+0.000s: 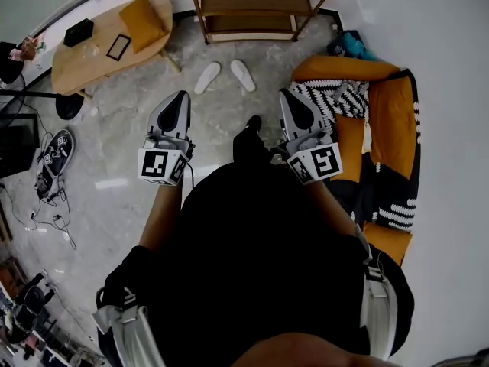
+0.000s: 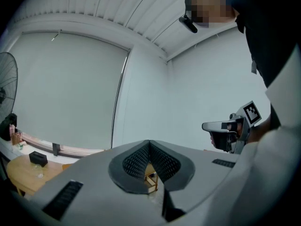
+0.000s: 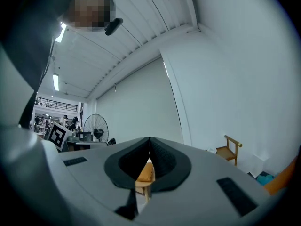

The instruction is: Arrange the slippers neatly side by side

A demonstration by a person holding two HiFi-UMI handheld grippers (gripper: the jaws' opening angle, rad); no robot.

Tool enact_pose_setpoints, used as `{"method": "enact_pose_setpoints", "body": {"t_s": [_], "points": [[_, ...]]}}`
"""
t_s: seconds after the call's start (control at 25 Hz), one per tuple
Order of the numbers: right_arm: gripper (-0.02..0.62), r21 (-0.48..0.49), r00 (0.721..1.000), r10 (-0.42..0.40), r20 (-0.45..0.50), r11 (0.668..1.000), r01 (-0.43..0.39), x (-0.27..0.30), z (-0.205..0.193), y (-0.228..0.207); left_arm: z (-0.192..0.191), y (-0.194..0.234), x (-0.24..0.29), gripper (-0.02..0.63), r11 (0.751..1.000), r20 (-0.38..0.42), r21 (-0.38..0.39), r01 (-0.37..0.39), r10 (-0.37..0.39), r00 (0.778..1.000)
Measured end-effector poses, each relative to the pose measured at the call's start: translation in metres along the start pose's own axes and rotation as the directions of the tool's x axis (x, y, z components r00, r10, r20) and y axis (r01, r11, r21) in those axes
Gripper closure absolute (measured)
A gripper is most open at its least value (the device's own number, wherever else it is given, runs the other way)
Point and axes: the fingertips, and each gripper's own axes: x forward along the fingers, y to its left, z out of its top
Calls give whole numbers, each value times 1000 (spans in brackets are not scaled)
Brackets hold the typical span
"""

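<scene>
Two white slippers lie on the grey floor ahead of the person, the left slipper (image 1: 207,77) and the right slipper (image 1: 243,75), toes splayed apart in a V. My left gripper (image 1: 181,98) is held at waist height well short of them, its jaws shut with nothing between them (image 2: 149,142). Beside it, my right gripper (image 1: 289,96) is at the same height, also shut and empty (image 3: 149,139). Both gripper views point up at the walls and ceiling, so neither shows the slippers.
A wooden shelf (image 1: 252,6) stands just behind the slippers. An oval wooden table (image 1: 99,48) with an orange cushion is at the left. An orange sofa (image 1: 382,113) with patterned cushions is at the right. Cables and gear (image 1: 53,163) lie at the far left.
</scene>
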Motion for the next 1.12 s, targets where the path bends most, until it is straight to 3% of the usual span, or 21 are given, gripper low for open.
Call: {"method": "enact_pose_setpoints", "body": {"t_s": [0.28,0.56,0.72,0.84,1.12], "points": [[563,24,999,46,-6,999,-46,75,8,-72,20,34,93,591,999,-18,15,-42,42,999],[563,60,997,68,-24,996,-66,127,-9,-125,24,69,158,591,997,-32,28,-79,80,996],[563,72,997,67,-39,995,-64,148,-23,-137,16,89,176,591,996,-55,31,-89,90,994],[563,72,997,62,-53,996,-58,160,-32,-143,7,101,188,591,996,-53,-8,-87,86,995],[563,48,994,6,-107,999,-1,201,-62,-116,-29,153,214,591,997,-71,-73,-11,6,997]]}}
